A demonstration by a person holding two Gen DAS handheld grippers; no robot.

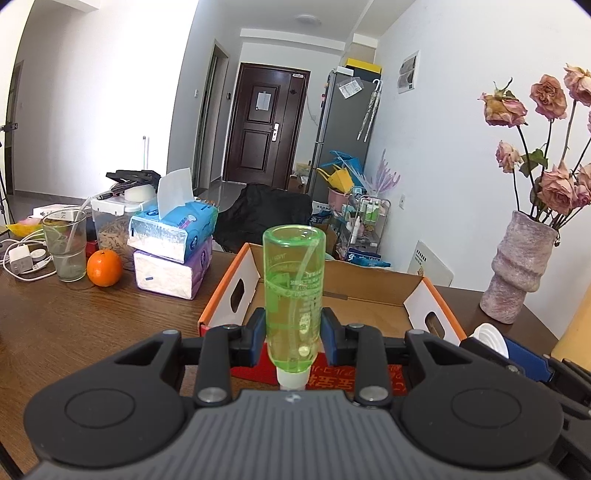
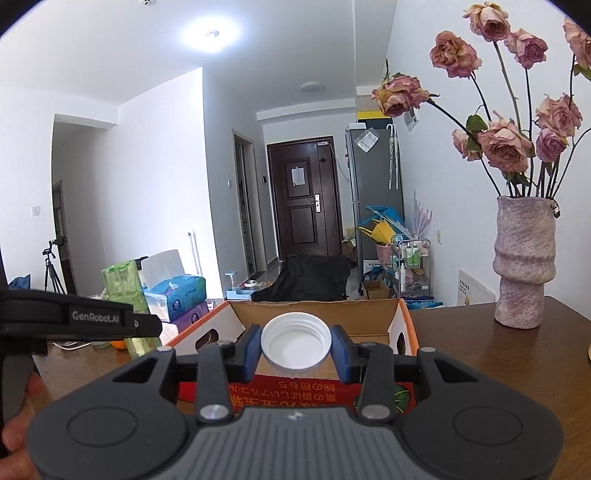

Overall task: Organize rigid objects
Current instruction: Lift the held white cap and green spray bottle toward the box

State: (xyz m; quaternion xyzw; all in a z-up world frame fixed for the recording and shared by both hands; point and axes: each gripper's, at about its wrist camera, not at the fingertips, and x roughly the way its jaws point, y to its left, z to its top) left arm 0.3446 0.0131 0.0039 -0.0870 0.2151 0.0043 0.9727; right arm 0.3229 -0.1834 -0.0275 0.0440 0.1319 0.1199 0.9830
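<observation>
left tongs (image 1: 292,334) clenched on a clear green plastic bottle (image 1: 293,295), neck toward the camera, above the open orange-edged cardboard box (image 1: 373,295); right tongs (image 2: 295,347) grasping a white ribbed screw cap (image 2: 295,341) over that box's near wall

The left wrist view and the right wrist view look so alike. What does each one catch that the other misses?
Only the left wrist view shows the orange, the drinking glass and the white charger.

Only the right wrist view shows the tripod by the far wall and the ceiling lamp.

Both show the green bottle held in the left claw, the white cap held in the right claw, the cardboard box and the vase of dried roses.
</observation>
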